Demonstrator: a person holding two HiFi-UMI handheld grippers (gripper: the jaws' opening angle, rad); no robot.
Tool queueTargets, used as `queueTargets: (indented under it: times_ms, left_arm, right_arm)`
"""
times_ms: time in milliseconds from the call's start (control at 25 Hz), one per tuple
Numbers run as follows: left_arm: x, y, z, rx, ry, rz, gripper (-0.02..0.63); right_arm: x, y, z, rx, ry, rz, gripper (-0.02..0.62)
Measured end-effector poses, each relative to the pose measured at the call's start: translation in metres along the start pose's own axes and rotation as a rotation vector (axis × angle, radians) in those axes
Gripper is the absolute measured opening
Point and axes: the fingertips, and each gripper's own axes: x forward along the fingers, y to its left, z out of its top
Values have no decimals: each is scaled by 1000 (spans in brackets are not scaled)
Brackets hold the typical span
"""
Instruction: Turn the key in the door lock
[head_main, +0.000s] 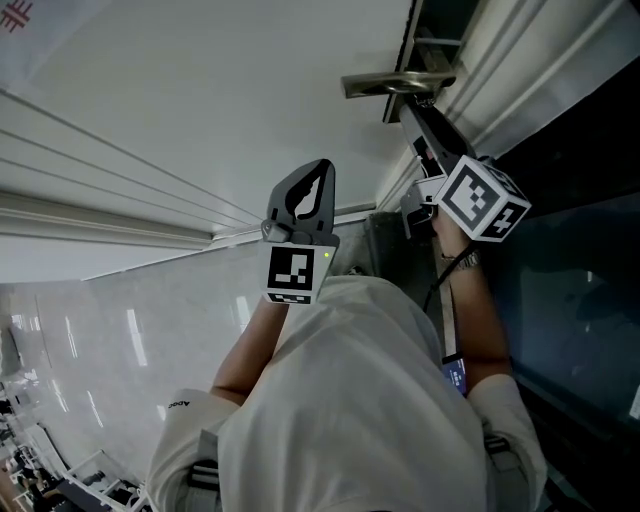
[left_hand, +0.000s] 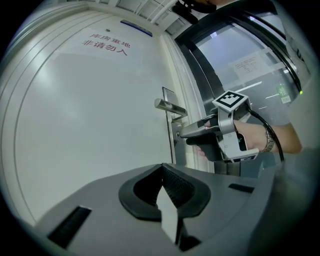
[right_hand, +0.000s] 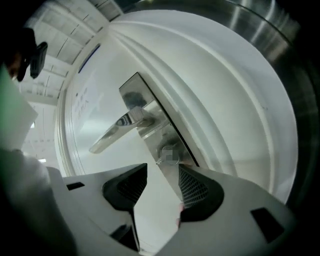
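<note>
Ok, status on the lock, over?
Left gripper shut, empty, held back from the door. Right gripper open, lined up on the lock cylinder, gripping nothing. Key not made out. Door handle above, nothing in the way.

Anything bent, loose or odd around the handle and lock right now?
Nothing stands out. The door handle sits level, and its plate looks straight and undamaged. The right claw is open just in front of the lock cylinder, gripping nothing. The cylinder's face is too blurred to read.
</note>
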Motion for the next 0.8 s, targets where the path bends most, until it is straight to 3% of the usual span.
queueTargets:
  times_ms: [200,440,680,800]
  left_arm:
    - [4,-5,1,8,2,-9,8]
    - [7,-8,2,2,1,-10,8]
    - [7,-8,-2,4,11,-8,8]
    - [6,-7,-2,5,11,-6,8]
  right_arm:
    - [-1,-2,-2,-382,44,-90,175]
    - [-3,2,5,-728,50,-161,173]
    - [3,5,13,-1227,86,-291,173]
    - [7,7,11,-1425,117,-309,173]
